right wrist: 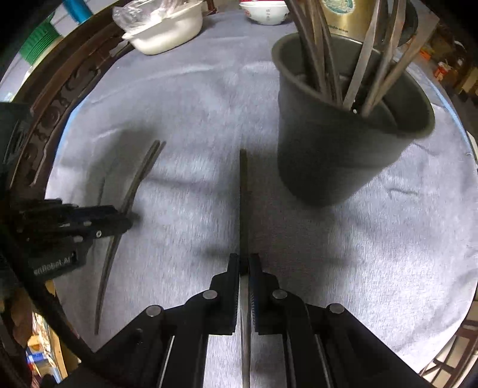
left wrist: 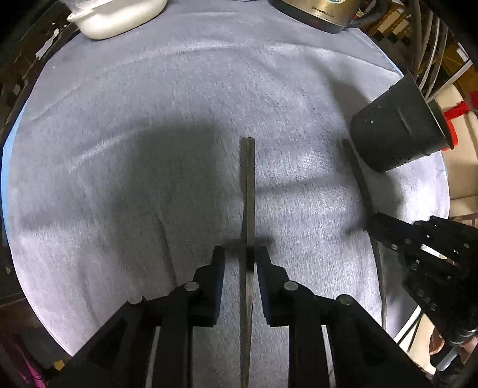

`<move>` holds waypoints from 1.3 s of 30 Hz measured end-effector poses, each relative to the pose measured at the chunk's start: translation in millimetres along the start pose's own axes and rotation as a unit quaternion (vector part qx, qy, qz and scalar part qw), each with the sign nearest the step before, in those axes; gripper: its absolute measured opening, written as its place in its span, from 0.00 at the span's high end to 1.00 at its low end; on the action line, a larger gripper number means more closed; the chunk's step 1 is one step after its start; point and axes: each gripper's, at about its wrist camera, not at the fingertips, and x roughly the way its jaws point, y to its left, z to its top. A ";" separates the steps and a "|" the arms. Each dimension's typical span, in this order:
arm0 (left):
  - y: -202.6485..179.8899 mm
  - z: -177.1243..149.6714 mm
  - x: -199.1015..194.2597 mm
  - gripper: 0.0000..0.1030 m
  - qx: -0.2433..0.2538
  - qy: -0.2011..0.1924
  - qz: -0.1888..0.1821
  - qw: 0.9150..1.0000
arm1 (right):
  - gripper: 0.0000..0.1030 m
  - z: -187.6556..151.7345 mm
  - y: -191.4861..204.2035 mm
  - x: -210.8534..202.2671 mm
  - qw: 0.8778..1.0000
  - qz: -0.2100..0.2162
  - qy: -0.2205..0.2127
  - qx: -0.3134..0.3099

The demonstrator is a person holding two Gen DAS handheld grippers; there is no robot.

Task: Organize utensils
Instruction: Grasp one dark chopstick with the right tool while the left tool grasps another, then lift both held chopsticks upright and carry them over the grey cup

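Observation:
My left gripper (left wrist: pixel 240 253) has its jaws a little apart around a thin dark utensil (left wrist: pixel 248 191) that runs forward between them; it touches the right finger. My right gripper (right wrist: pixel 244 261) is shut on another thin dark utensil (right wrist: pixel 243 194) that points forward. A dark perforated holder (right wrist: pixel 337 143) stands ahead and right of the right gripper with several utensils (right wrist: pixel 358 59) upright in it. In the left wrist view the holder (left wrist: pixel 400 125) is at the far right, with the right gripper (left wrist: pixel 388 229) and its utensil (left wrist: pixel 357 173) below it. The left gripper (right wrist: pixel 119 219) and its utensil (right wrist: pixel 140 176) show at the left.
A grey cloth (left wrist: pixel 149 119) covers the round table. A white dish (left wrist: pixel 119 15) stands at the far left edge and a metal kettle (left wrist: pixel 316 12) at the far right. A white bowl (right wrist: pixel 266 12) sits at the back.

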 end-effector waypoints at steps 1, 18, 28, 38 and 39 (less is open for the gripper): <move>-0.5 1.7 0.1 0.79 0.003 -0.001 0.002 1.000 | 0.91 2.7 0.6 5.1 1.000 -0.005 0.007 0.000; 47.9 -25.8 -49.6 0.95 -0.044 -0.116 -0.068 0.990 | 0.94 -30.0 7.1 -44.8 0.995 0.029 -0.096 -0.015; 44.1 -52.9 -116.2 0.95 -0.092 -0.323 -0.064 0.940 | 0.94 -81.9 -36.7 -136.5 0.933 0.022 -0.348 0.091; 27.5 -50.4 -109.6 0.95 -0.089 -0.435 -0.002 0.896 | 0.94 -73.1 -42.8 -146.2 0.883 -0.053 -0.454 0.108; 28.0 -48.3 -107.9 0.95 -0.087 -0.441 0.002 0.893 | 0.94 -71.5 -41.5 -144.0 0.880 -0.061 -0.458 0.106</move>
